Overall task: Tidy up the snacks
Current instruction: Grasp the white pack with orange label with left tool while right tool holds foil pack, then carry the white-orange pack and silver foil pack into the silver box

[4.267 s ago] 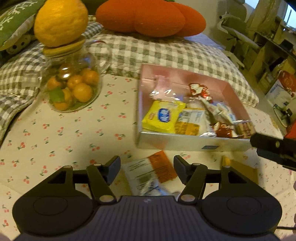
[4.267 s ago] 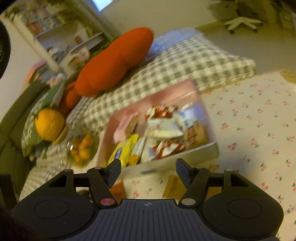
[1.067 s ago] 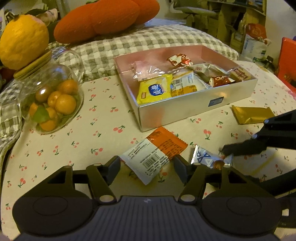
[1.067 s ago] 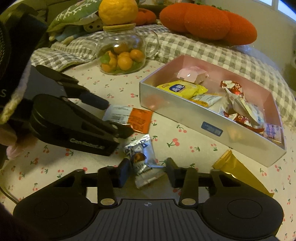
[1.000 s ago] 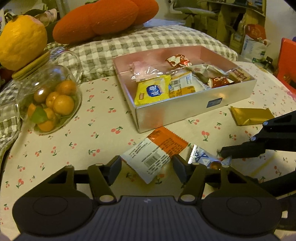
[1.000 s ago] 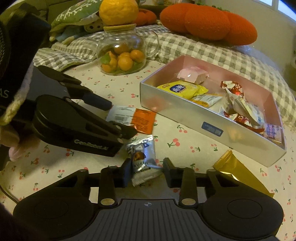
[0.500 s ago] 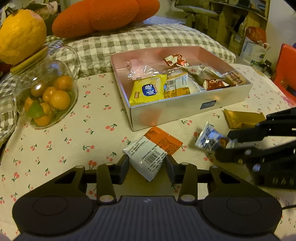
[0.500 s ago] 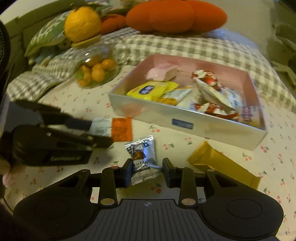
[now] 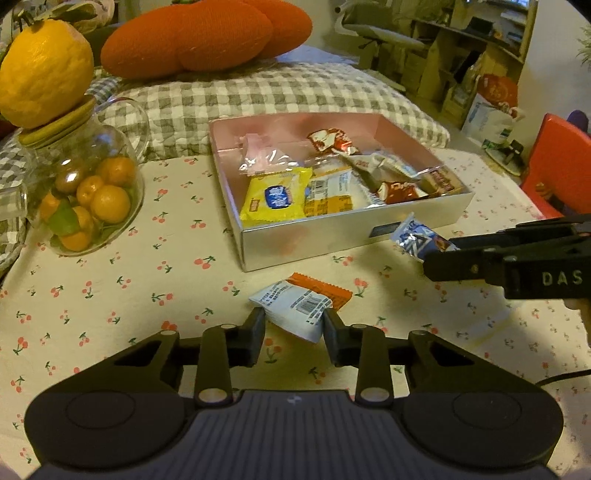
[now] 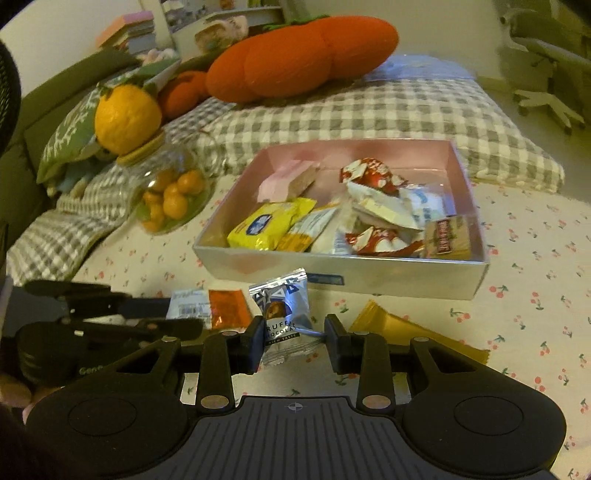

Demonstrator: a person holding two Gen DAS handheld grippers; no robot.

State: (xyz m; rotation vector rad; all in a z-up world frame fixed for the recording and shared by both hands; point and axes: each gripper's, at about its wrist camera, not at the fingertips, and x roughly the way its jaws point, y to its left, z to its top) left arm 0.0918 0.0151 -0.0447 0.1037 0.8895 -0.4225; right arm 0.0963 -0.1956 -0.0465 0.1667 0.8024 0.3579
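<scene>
My left gripper (image 9: 294,325) is shut on a white and orange snack packet (image 9: 301,301) and holds it above the cherry-print tablecloth. My right gripper (image 10: 294,334) is shut on a silver truffle chocolate packet (image 10: 282,317), lifted in front of the silver box's near wall. The same packet (image 9: 415,240) shows in the left wrist view, at the tip of the right gripper (image 9: 441,253). The silver box (image 9: 332,236) with a pink inside holds several snack packets. The box also shows in the right wrist view (image 10: 369,277). The left gripper (image 10: 184,314) shows there at lower left with its packet (image 10: 207,304).
A gold wrapper (image 10: 410,328) lies on the cloth right of my right gripper. A glass jar of small oranges (image 9: 81,192) with a big yellow citrus fruit (image 9: 44,70) on top stands at the left. Checked cushions (image 9: 277,96) and an orange plush (image 9: 199,33) lie behind the box.
Both grippers closed on their packets and lifted them off the cloth. The right gripper has carried the silver packet toward the box's near wall.
</scene>
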